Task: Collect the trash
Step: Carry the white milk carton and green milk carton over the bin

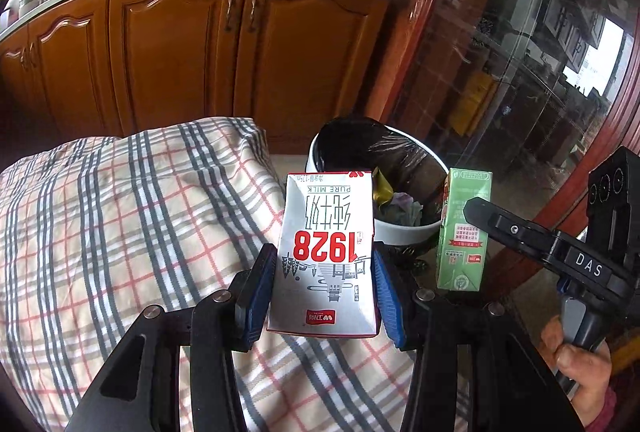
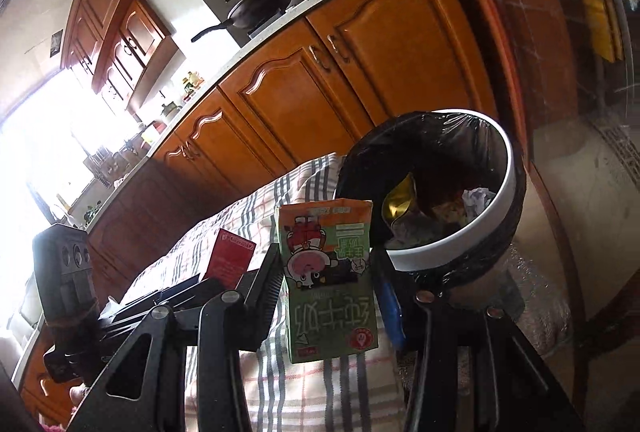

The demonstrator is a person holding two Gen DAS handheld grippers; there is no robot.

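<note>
Left gripper [image 1: 325, 282]: you clamped the white milk carton [image 1: 326, 252].
Right gripper [image 2: 328, 296]: you gripped the green carton [image 2: 330, 284].
Bin [image 2: 496, 199]: stood just beyond both.

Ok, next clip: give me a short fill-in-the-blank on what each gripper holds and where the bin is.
1. The left gripper is shut on the white milk carton printed with the red number ____.
2. The right gripper holds a ____ milk carton.
3. The white round trash bin is lined with a ____ plastic bag.

Missing words: 1928; green; black
</note>
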